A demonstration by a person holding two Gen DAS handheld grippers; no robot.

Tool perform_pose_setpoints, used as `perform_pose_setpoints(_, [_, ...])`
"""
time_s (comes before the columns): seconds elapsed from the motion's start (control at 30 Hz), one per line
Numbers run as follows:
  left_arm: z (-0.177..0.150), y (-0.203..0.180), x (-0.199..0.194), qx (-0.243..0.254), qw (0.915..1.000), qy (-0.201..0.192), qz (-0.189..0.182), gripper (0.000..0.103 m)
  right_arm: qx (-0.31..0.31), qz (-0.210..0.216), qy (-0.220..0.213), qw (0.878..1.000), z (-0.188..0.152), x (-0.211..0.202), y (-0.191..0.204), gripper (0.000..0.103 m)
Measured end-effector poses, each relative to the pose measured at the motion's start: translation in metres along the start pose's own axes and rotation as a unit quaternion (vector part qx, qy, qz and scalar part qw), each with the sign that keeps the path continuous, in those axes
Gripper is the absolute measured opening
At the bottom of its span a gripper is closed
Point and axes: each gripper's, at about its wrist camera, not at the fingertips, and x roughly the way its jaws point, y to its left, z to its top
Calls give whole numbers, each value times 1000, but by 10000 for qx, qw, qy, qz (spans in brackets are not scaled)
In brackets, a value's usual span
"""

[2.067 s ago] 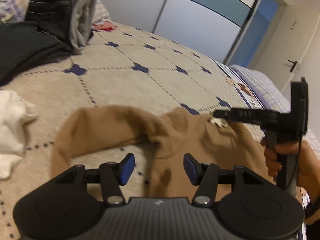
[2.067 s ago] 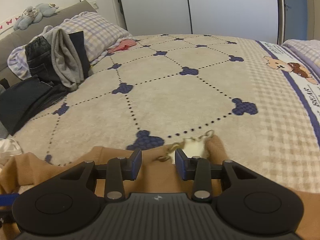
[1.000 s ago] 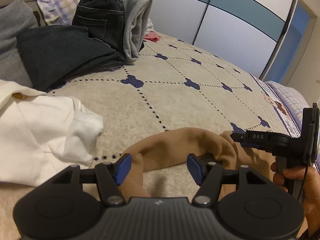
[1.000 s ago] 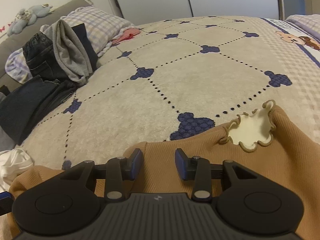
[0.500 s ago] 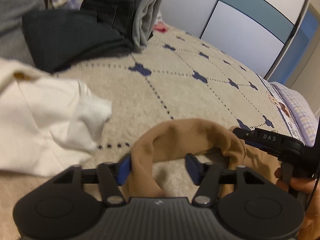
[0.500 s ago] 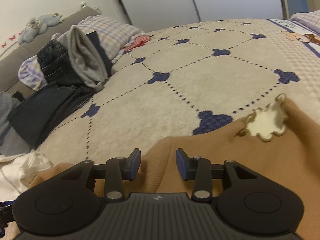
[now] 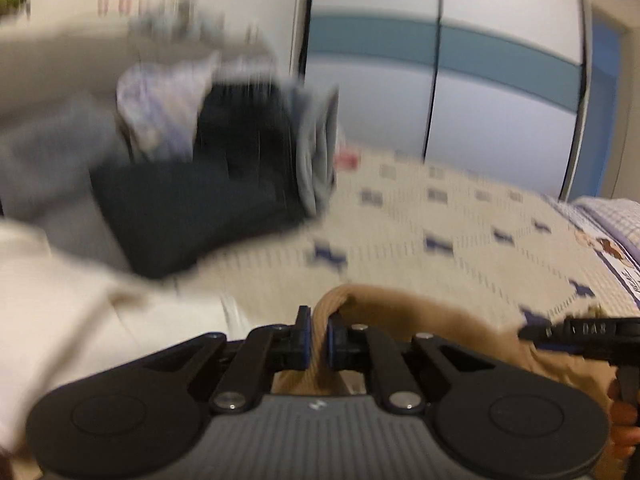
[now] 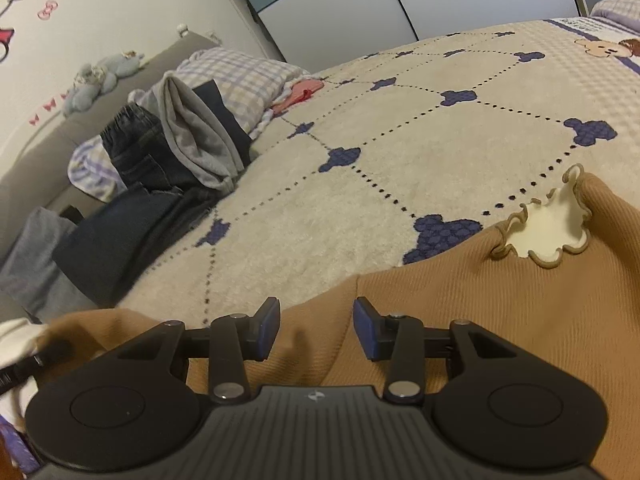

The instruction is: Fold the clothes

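A tan ribbed top [image 8: 500, 296] with a cream frilled collar [image 8: 548, 224] lies on the bed. My left gripper [image 7: 317, 340] is shut on the tan sleeve [image 7: 400, 304], which bunches up between its blue pads; this view is motion-blurred. My right gripper [image 8: 316, 330] is open, its blue pads just above the top's shoulder area, holding nothing. The right gripper also shows at the right edge of the left wrist view [image 7: 580, 332].
The bed has a beige blanket [image 8: 380, 168] with blue clover marks. A pile of dark jeans and grey clothes [image 8: 168, 160] lies at the left by a checked pillow [image 8: 240, 76]. A white garment [image 7: 100, 320] lies at left. Wardrobe doors [image 7: 480, 80] stand behind.
My left gripper has closed on the tan sleeve, which it straddled open half a second ago, and the view has swung upward. My right gripper stays open over the top.
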Motion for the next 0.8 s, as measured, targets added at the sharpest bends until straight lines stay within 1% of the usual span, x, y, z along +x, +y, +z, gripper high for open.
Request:
perform_pose_setpoints(0.07, [3,-1,-5,274,9994,-190,16,8,-7,118,12,9999,0,-2,4,44])
perform_pose_setpoints(0.1, [3,-2,-6,378,9991,-190,-3,8,-40,189,22,9998,-1,-2,7,44])
perform_pose_setpoints(0.27, [-7,-3,-3,512,9970,461,-346,10,-281,603,157,9977,-5,-5,26,44])
perform_pose_setpoints(0.3, [-10,-2,-3,531,9962,571,-400,13,-340,690,188,9969,-5,-5,30,44])
perform_pose_setpoints(0.33, [-12,-1,-3,518,9952,677,-485,22,-401,787,211,9959,-7,-5,34,44])
perform_pose_setpoints(0.37, [-14,2,-5,464,9943,767,-583,38,-448,852,228,9951,-7,-6,37,44])
perform_pose_setpoints(0.4, [-16,6,-7,392,9934,840,-673,48,-492,906,244,9944,-8,-6,39,44])
perform_pose_setpoints(0.43, [-18,11,-10,308,9924,915,-762,63,-535,960,260,9936,-8,-6,42,44])
perform_pose_setpoints(0.47, [-21,17,-14,222,9912,994,-851,65,-592,986,273,9930,-9,-6,44,44])
perform_pose_setpoints(0.53, [-27,31,-19,-61,9868,1249,-1030,66,-701,988,295,9922,-11,-4,47,44])
perform_pose_setpoints(0.63, [-39,53,-23,-645,9761,1693,-1198,66,-701,943,341,9925,-12,-2,48,44])
perform_pose_setpoints(0.7, [-46,64,-25,-875,9719,1841,-1178,66,-717,912,350,9926,-13,-1,49,44])
perform_pose_setpoints(0.8, [-54,72,-29,-988,9673,2068,-1088,66,-798,932,316,9919,-14,-3,53,44])
